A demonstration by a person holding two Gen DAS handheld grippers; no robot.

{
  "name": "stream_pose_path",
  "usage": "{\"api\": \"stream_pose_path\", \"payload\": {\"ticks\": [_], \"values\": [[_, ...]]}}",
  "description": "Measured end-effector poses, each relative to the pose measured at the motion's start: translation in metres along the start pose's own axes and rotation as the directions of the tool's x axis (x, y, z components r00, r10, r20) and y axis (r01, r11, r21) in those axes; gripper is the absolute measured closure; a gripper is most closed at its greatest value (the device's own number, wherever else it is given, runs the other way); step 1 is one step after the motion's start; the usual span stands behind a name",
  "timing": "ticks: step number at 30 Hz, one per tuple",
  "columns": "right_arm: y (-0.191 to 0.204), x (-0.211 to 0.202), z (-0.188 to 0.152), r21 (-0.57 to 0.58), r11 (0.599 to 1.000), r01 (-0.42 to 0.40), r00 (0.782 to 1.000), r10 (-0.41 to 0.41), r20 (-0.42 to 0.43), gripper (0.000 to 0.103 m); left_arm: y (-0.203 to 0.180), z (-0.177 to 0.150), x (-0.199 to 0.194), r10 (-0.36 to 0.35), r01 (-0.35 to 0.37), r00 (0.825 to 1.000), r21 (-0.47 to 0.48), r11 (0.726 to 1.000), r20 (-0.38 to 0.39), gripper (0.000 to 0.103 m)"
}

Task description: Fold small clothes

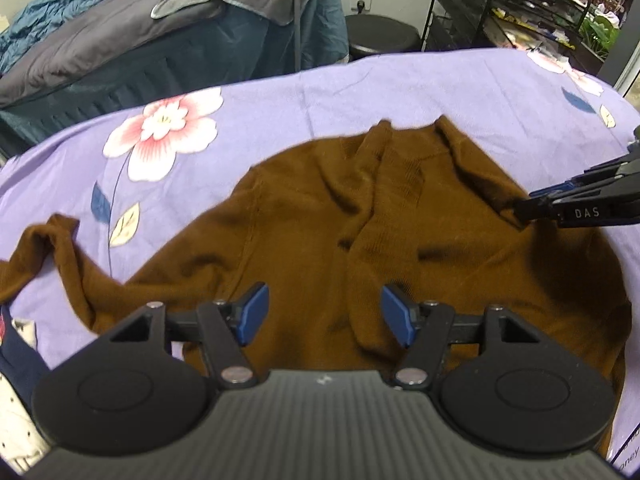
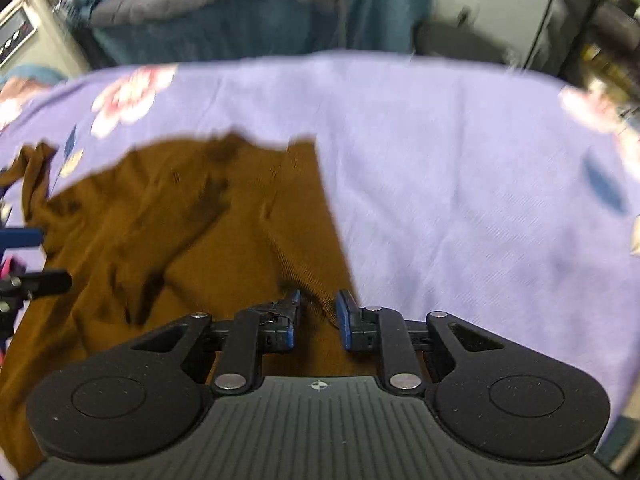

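A brown long-sleeved sweater [image 1: 320, 216] lies crumpled on the purple floral sheet [image 1: 280, 92]. One sleeve [image 1: 48, 244] trails out to the left. My left gripper [image 1: 324, 312] is open and empty, hovering over the sweater's near part. My right gripper [image 2: 318, 312] has its jaws nearly closed around the sweater's right edge [image 2: 316, 280], with a narrow gap showing; the view is blurred. It enters the left wrist view [image 1: 520, 210] from the right, pinching the sweater's right side. The sweater also shows in the right wrist view [image 2: 180, 220].
A dark blue and white garment [image 1: 18, 380] lies at the sheet's near left corner. Behind the sheet stand a bed with grey and teal bedding [image 1: 120, 20], a black round bin [image 1: 380, 36] and wire shelves [image 1: 520, 4].
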State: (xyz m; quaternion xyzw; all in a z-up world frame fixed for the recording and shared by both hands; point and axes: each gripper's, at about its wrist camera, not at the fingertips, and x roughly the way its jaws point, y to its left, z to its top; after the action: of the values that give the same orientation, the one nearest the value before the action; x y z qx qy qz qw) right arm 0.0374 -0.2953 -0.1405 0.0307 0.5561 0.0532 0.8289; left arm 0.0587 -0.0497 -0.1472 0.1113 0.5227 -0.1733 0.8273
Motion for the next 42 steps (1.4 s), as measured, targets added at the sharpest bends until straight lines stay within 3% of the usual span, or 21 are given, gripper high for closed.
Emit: {"api": "stream_pose_path", "payload": {"ticks": [1,3,5,9,11,12,13,15,17,19,21,23,27,33,35,36,37,40,41,42], "values": [[0.0,-0.001,-0.002,-0.022,0.999,0.036,0.999,-0.036,-0.001,0.1,0.003,-0.003,0.001,0.002,-0.002,1.0,0.001,1.0,-0.007,0.041],[-0.004,-0.016,-0.003,-0.017,0.99,0.143,0.989,-0.142,0.04,0.1,0.007,-0.008,0.001,0.015,-0.015,1.0,0.003,1.0,-0.017,0.041],[-0.016,-0.034,-0.004,0.069,0.97,0.233,0.968,-0.238,0.075,0.1,0.012,-0.014,-0.002,0.026,-0.026,0.999,-0.004,1.0,-0.019,0.041],[-0.045,-0.035,-0.002,0.165,0.899,0.407,0.909,-0.415,0.022,0.101,0.021,-0.02,-0.002,0.028,-0.029,0.999,-0.052,0.998,-0.037,0.041],[-0.046,-0.025,-0.005,0.139,0.84,0.524,0.85,-0.526,-0.023,0.095,0.023,-0.022,-0.003,0.037,-0.039,0.998,-0.064,0.997,-0.043,0.041],[-0.044,-0.023,-0.006,0.132,0.835,0.535,0.844,-0.536,-0.026,0.083,0.024,-0.024,-0.004,0.04,-0.043,0.998,-0.069,0.997,-0.042,0.041],[-0.038,-0.026,-0.007,0.142,0.843,0.52,0.852,-0.522,-0.02,0.073,0.026,-0.025,-0.005,0.042,-0.044,0.998,-0.075,0.996,-0.039,0.041],[-0.016,-0.048,-0.014,0.157,0.9,0.407,0.899,-0.425,0.104,0.072,0.029,-0.028,-0.007,0.044,-0.046,0.999,-0.083,0.995,-0.031,0.037],[0.02,-0.066,-0.024,0.081,0.962,0.26,0.94,-0.271,0.208,0.062,0.032,-0.031,-0.007,0.047,-0.05,0.998,-0.085,0.995,-0.032,0.037],[0.059,-0.074,-0.033,-0.051,0.994,0.098,0.967,-0.083,0.24,0.049,0.033,-0.032,-0.005,0.057,-0.06,0.997,-0.081,0.995,-0.043,0.037],[0.099,-0.076,-0.043,-0.192,0.978,-0.077,0.969,0.118,0.216,0.046,0.034,-0.033,-0.005,0.068,-0.072,0.996,-0.083,0.994,-0.054,0.036],[0.134,-0.068,-0.047,-0.283,0.944,-0.169,0.962,0.22,0.161,0.046,0.035,-0.035,-0.006,0.081,-0.086,0.995,-0.078,0.993,-0.061,0.034],[0.164,-0.036,-0.042,-0.369,0.907,-0.202,0.968,0.243,0.068,0.046,0.042,-0.042,-0.01,0.154,-0.157,0.986,-0.047,0.986,-0.066,0.026],[0.179,0.004,-0.036,-0.447,0.886,-0.12,0.992,0.122,-0.025,0.049,0.066,-0.056,-0.014,0.158,-0.167,0.983,-0.11,0.98,-0.09,0.025],[0.179,0.008,-0.033,-0.467,0.88,-0.089,0.996,0.08,-0.039,0.081,0.072,-0.06,-0.016,0.157,-0.168,0.983,-0.132,0.977,-0.093,0.025],[0.174,0.006,-0.033,-0.472,0.879,-0.068,0.998,0.059,-0.033,0.092,0.074,-0.062,-0.017,0.154,-0.166,0.984,-0.138,0.976,-0.094,0.025],[0.171,0.002,-0.031,-0.461,0.886,-0.056,0.998,0.052,-0.021,0.092,0.076,-0.064,-0.018,0.153,-0.165,0.984,-0.141,0.976,-0.093,0.025],[0.155,-0.023,-0.022,-0.358,0.928,-0.1,0.993,0.117,0.027,0.093,0.078,-0.068,-0.022,0.157,-0.167,0.984,-0.139,0.976,-0.081,0.025],[0.147,-0.037,-0.018,-0.317,0.935,-0.157,0.983,0.181,0.045,0.093,0.079,-0.07,-0.024,0.159,-0.168,0.984,-0.14,0.976,-0.076,0.025],[0.138,-0.052,-0.014,-0.272,0.929,-0.251,0.959,0.277,0.059,0.093,0.081,-0.071,-0.026,0.162,-0.171,0.984,-0.141,0.975,-0.072,0.025]]}}
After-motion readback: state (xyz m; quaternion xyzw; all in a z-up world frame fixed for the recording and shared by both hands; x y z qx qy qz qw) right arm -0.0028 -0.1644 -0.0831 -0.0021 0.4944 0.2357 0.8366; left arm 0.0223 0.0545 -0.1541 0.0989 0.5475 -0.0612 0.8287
